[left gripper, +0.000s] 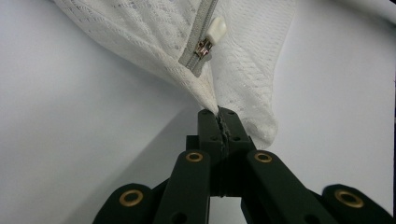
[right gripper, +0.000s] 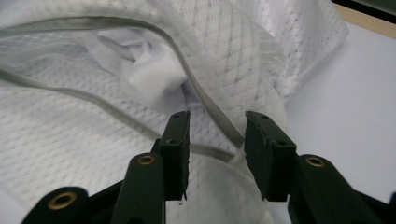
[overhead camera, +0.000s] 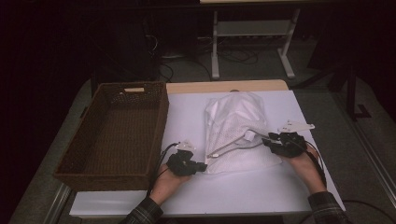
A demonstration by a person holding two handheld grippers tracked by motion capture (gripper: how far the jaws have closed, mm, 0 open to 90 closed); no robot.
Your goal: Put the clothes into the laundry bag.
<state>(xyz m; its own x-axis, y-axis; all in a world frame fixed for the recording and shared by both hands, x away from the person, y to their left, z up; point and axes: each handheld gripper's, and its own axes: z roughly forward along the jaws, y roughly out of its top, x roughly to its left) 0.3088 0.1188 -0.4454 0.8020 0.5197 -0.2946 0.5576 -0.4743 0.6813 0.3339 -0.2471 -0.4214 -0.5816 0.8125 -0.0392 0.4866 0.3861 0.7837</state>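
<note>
A white mesh bag [overhead camera: 236,130] lay on the white table [overhead camera: 187,121], right of the brown wicker basket [overhead camera: 116,135], with its zipper [left gripper: 201,44] open. The left gripper [overhead camera: 198,165] was clamped on the near corner of the bag. At the bag's right edge, the right gripper [overhead camera: 268,140] had its jaws apart, with the zipper edge between them, not pressed.
</note>
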